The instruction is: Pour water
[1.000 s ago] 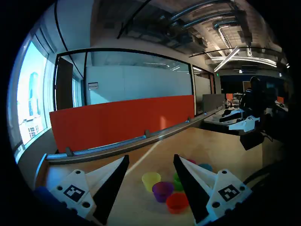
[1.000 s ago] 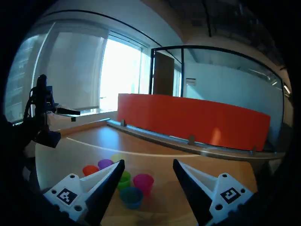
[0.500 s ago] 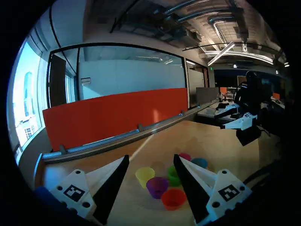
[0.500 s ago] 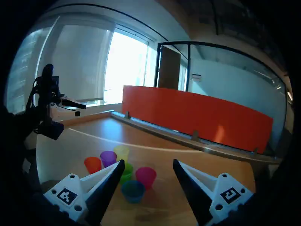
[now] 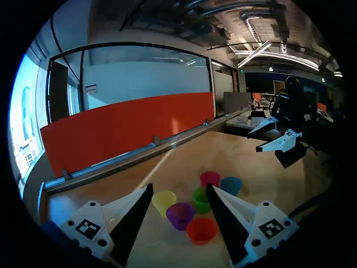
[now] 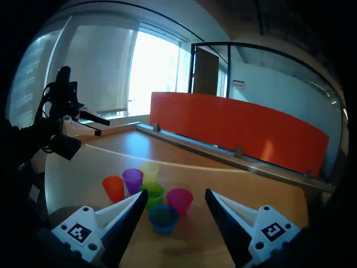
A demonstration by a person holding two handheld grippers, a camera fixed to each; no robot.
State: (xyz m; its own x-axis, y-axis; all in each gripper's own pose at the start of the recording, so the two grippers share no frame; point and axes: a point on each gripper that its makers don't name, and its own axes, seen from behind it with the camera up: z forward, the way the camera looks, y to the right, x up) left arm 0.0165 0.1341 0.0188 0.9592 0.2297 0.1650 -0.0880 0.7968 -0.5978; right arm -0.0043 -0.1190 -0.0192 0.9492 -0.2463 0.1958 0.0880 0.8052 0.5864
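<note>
Where six coloured cups [image 5: 180, 215] stand upright in a cluster, mouths up, on the wooden surface [image 5: 254, 174], left tongs [image 5: 178, 185] wide and empty on their near side, right tongs [image 6: 176, 191] likewise wide, orange partition [image 5: 129, 125] along the far edge.

The left gripper [image 5: 178, 186] has two white plastic fingers [image 5: 114, 212], wedge-shaped and tapering to points, with black inner faces. Each finger carries a square black-and-white marker tag [image 5: 87, 228]. Dark round screw holes [image 5: 103, 242] sit around the tag. The right gripper [image 6: 176, 192] is built alike, with white wedges, black inner faces and holes ringing each tag. In the right gripper view, farther off, the left gripper's body is black, with looping black cables [image 6: 44, 96] and a dark sleeve [image 6: 20, 143].
</note>
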